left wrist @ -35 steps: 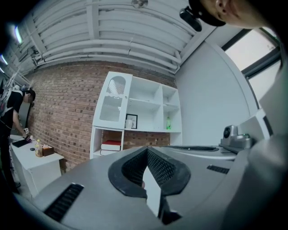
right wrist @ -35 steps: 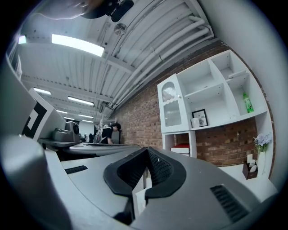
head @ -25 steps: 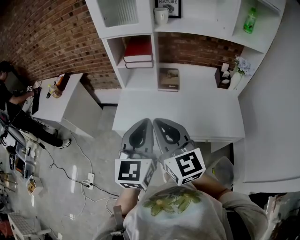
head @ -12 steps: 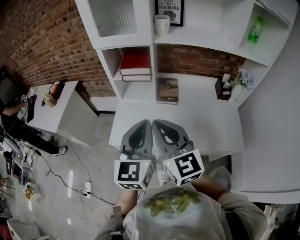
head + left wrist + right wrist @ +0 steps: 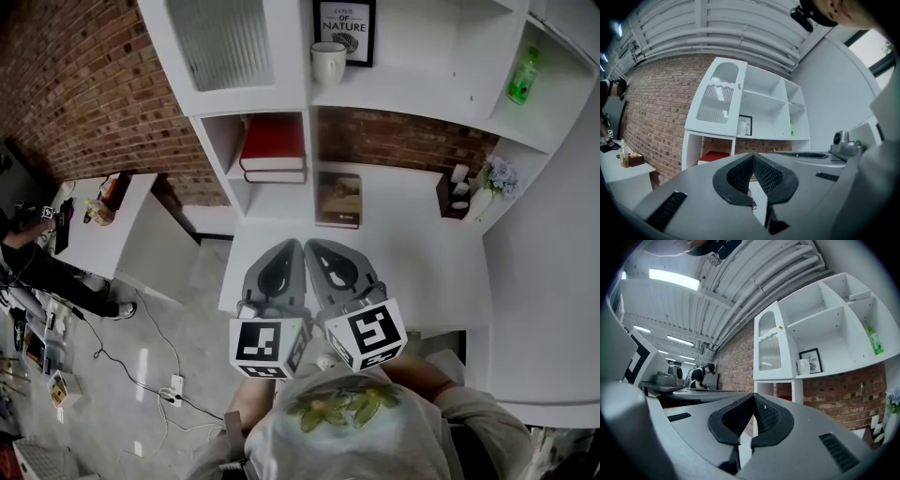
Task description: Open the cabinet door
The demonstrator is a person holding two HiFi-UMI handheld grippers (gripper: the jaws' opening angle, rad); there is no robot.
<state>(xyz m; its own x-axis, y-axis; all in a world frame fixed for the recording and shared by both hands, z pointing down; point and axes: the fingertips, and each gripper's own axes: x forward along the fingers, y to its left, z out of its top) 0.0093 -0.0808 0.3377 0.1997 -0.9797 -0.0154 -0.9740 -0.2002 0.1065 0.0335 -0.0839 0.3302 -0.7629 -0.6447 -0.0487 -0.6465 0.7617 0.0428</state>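
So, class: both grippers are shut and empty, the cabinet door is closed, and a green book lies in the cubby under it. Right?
Not quite. The book in the cubby under the cabinet door is red, not green, as the head view shows. The rest holds: the left gripper and right gripper are shut and empty, and the door is closed.

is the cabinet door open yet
No, the door sits shut, flush with its frame in the head view.
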